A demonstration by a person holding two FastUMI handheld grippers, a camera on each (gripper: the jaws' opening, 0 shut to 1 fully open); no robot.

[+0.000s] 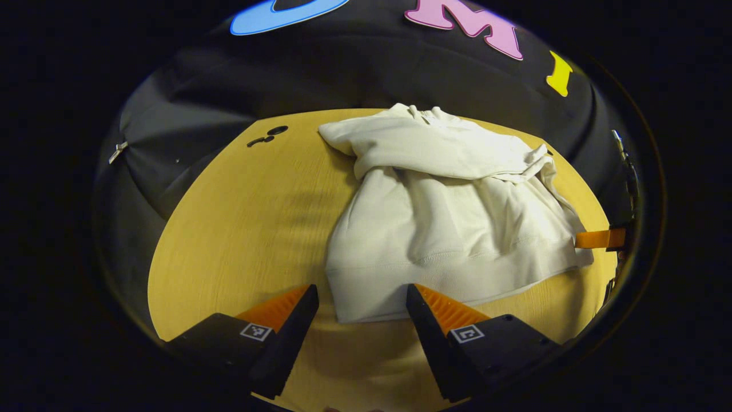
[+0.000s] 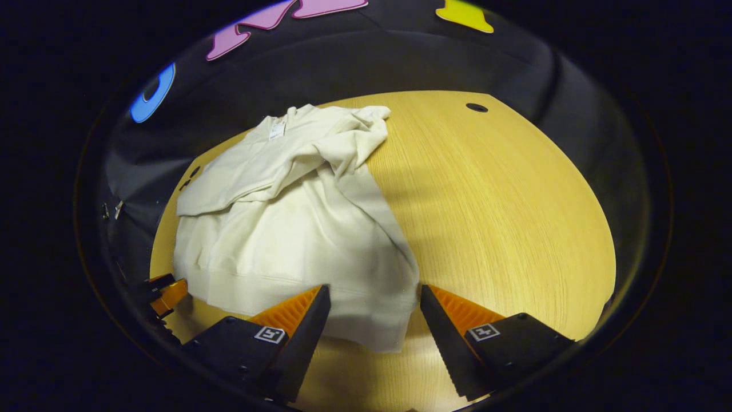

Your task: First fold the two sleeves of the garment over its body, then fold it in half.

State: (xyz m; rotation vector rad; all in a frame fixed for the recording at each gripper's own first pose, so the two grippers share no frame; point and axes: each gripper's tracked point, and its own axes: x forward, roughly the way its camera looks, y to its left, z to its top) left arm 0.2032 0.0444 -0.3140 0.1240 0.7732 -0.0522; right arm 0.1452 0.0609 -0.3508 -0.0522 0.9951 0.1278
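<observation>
In the left gripper view, the other gripper (image 1: 595,238) at the right edge is cut off, its jaws unreadable. The small dark marks (image 1: 267,135) on the table (image 1: 240,229), upper left, are too small to identify. The sweatshirt (image 1: 452,229) hides its own folded sleeves' ends.

Warm overhead light falls evenly on the wooden table (image 1: 240,229), bright at its middle and dimming toward the rim in both the left gripper view and the right gripper view. The cream garment (image 2: 297,229) is close to overexposed, its folds marked by soft grey shadows, and it casts a faint shadow on the wood beside it. Fisheye distortion bows the table's edge and darkens the margins. Focus is sharp at centre, with no motion blur.
</observation>
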